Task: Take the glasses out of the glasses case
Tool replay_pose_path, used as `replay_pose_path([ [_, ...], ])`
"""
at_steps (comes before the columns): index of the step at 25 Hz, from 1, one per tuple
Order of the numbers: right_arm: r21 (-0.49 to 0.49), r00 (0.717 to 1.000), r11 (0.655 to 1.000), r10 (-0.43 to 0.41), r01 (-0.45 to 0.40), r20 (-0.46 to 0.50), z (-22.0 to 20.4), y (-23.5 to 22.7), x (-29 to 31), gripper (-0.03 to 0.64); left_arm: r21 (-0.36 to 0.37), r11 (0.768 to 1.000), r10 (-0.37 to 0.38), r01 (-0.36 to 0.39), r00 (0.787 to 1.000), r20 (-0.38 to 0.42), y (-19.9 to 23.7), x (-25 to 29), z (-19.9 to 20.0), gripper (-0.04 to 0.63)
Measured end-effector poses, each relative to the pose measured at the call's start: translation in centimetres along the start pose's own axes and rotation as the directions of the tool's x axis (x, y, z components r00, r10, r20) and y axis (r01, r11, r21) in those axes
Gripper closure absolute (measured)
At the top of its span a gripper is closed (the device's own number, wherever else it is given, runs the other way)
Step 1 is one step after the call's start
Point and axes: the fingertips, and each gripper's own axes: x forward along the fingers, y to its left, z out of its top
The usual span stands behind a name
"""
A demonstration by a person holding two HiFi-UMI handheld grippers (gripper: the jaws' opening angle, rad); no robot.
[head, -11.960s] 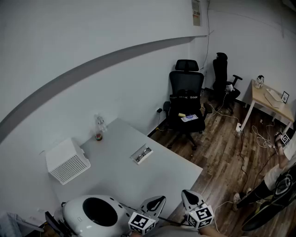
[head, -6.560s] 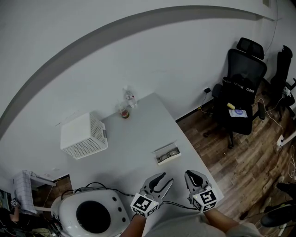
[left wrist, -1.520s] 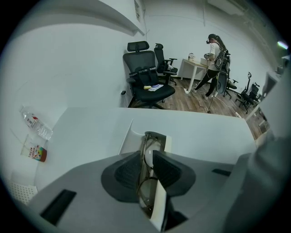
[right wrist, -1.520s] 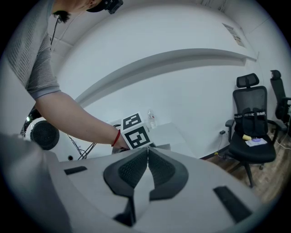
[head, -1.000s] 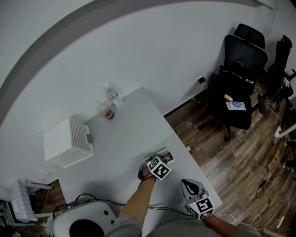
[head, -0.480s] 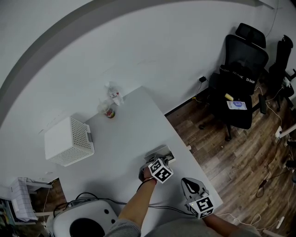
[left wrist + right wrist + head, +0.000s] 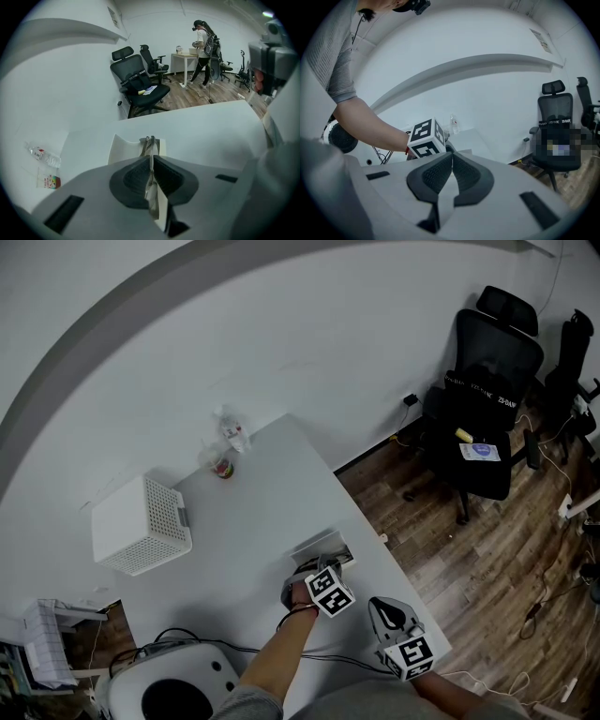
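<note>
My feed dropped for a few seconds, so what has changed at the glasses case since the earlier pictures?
The left gripper reached out from beside the body to the glasses case; its jaws have just been closing, now on the glasses. The case is still on the table, and the right gripper stays back, shut and empty.

My left gripper (image 7: 151, 157) and right gripper (image 7: 450, 154) have smooth, matt pale-grey plastic shells, and their dark pads (image 7: 135, 179) are ribbed in a fine, rubbery-looking grid. The glasses (image 7: 149, 142) look like thin, shiny metal wire; the glasses case (image 7: 123, 147) and the bench (image 7: 253, 512) are smooth, matt white. The floor (image 7: 450, 540) is wood plank with a soft sheen.
</note>
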Motion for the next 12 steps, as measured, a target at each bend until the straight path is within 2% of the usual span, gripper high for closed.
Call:
replay_pose_path([
  [4, -0.003, 1.000, 1.000, 0.000, 0.000, 0.003, 0.2, 0.0, 0.0, 0.604, 0.030, 0.998, 0.050, -0.050, 0.999, 0.006, -0.2, -0.3, -0.1, 0.568],
  [9, -0.009, 1.000, 1.000, -0.001, 0.001, 0.005, 0.4, 0.1, -0.2, 0.604, 0.014, 0.992, 0.125, -0.125, 0.991, 0.041, 0.5, -1.2, 0.0, 0.568],
  [12, -0.004, 1.000, 1.000, 0.001, -0.001, 0.007, 0.3, 0.1, -0.2, 0.604, 0.002, 0.990, 0.143, -0.143, 0.988, 0.054, 1.0, -1.5, 0.2, 0.568],
])
